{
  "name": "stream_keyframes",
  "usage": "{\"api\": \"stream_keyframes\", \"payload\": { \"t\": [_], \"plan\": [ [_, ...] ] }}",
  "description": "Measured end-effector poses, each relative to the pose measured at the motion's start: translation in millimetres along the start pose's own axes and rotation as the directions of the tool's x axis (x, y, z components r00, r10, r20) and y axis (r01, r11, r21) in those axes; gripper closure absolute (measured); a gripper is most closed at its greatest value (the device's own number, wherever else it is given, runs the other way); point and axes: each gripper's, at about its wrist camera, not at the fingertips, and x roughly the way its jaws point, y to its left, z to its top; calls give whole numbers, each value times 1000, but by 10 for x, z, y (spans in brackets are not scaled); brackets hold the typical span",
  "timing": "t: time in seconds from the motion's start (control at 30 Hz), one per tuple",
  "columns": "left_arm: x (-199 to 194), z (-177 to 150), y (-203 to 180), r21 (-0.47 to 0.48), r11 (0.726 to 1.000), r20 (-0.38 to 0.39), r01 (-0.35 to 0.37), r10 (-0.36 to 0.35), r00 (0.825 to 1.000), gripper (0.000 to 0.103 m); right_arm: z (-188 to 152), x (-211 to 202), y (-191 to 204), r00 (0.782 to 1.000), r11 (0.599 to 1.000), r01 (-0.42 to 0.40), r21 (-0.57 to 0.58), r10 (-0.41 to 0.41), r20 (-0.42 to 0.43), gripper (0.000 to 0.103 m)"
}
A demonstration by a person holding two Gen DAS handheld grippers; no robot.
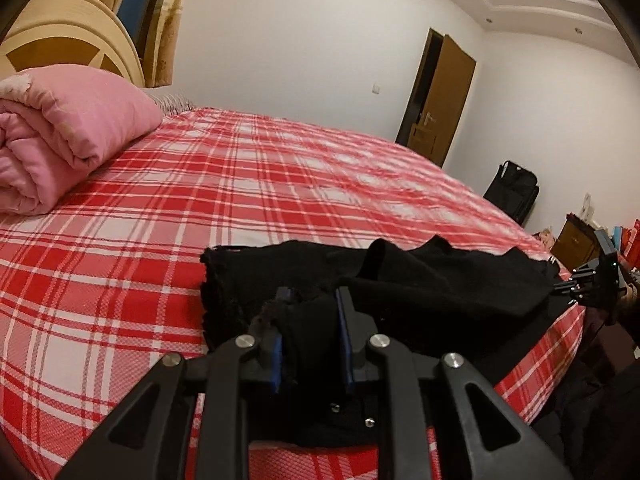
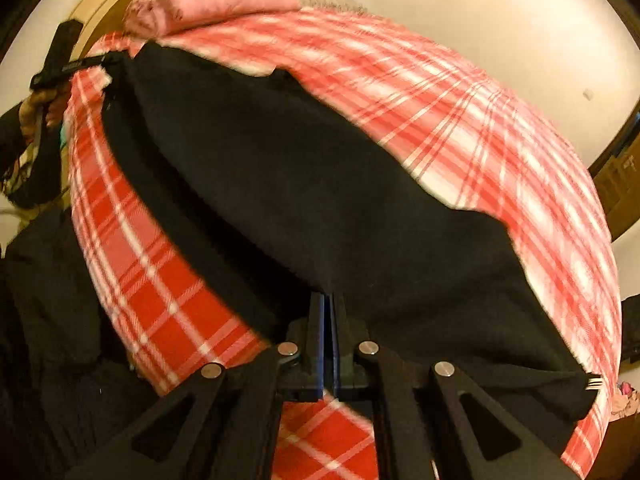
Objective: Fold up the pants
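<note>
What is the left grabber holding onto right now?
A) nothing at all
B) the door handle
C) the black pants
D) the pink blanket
C: in the left wrist view, the left gripper has a bunch of the black pants between its blue-padded fingers, down on the red plaid bed sheet, while the folded pink blanket lies far off by the headboard.
</note>
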Motion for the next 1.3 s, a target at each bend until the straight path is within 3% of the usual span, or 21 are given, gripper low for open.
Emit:
{"api": "stream_keyframes", "payload": {
  "t": [0.23, 0.5, 0.6, 0.67, 0.73, 0.8, 0.87, 0.93, 0.97, 1.07, 1.13, 1.2, 1.23, 1.3],
  "plan": [
    [23, -212, 111, -41, 999, -22, -8, 7, 1000, 81, -83, 30, 60, 1000, 1000, -21, -10, 21, -17, 101],
    [-144, -203, 70, -43, 999, 26, 18, -17, 1000, 81, -44, -66, -59, 1000, 1000, -16, 21, 16, 14, 101],
    [-249, -174, 43, -30, 999, 55, 40, -39, 998, 81, -110, 87, -19, 999, 1000, -14, 2, 14, -35, 101],
    [-251, -222, 30, -6, 999, 42, 35, -35, 999, 78, -160, 218, 3, 995, 998, -62, 14, 63, -79, 100],
    [-169, -319, 10, 40, 999, -19, 8, -7, 1000, 72, -180, 216, 6, 995, 998, -69, -5, 68, -75, 99],
    [-108, -440, 81, 32, 999, -75, -24, 27, 997, 46, -172, 169, -35, 992, 996, -90, 5, 90, -85, 98],
    [-177, -515, 190, 13, 999, -83, -42, 43, 996, 34, -161, 80, -69, 992, 995, -101, -6, 100, -81, 98],
    [-271, -552, 288, -7, 999, -97, -40, 39, 995, 29, -150, 6, -59, 992, 994, -101, -32, 98, -73, 98],
    [-320, -574, 340, -6, 998, -115, -56, 55, 992, 21, -120, -54, -62, 993, 993, -108, -37, 106, -57, 98],
    [-358, -623, 405, 9, 998, -160, -64, 64, 985, 19, -28, -150, -53, 990, 989, -143, -30, 142, -16, 97],
    [-360, -635, 461, -6, 996, -175, -90, 88, 981, 19, 53, -178, -17, 989, 988, -150, -36, 150, 9, 90],
    [-365, -634, 525, -24, 993, -172, -112, 107, 979, 19, 157, -180, 43, 984, 984, -177, -38, 178, 25, 58],
    [-368, -625, 540, -30, 993, -168, -115, 108, 980, 19, 238, -170, 87, 980, 980, -197, -38, 198, 36, 51],
    [-419, -602, 576, -52, 992, -147, -113, 104, 984, 19, 371, -146, 142, 971, 972, -230, -43, 233, 55, 49]
  ]
}}
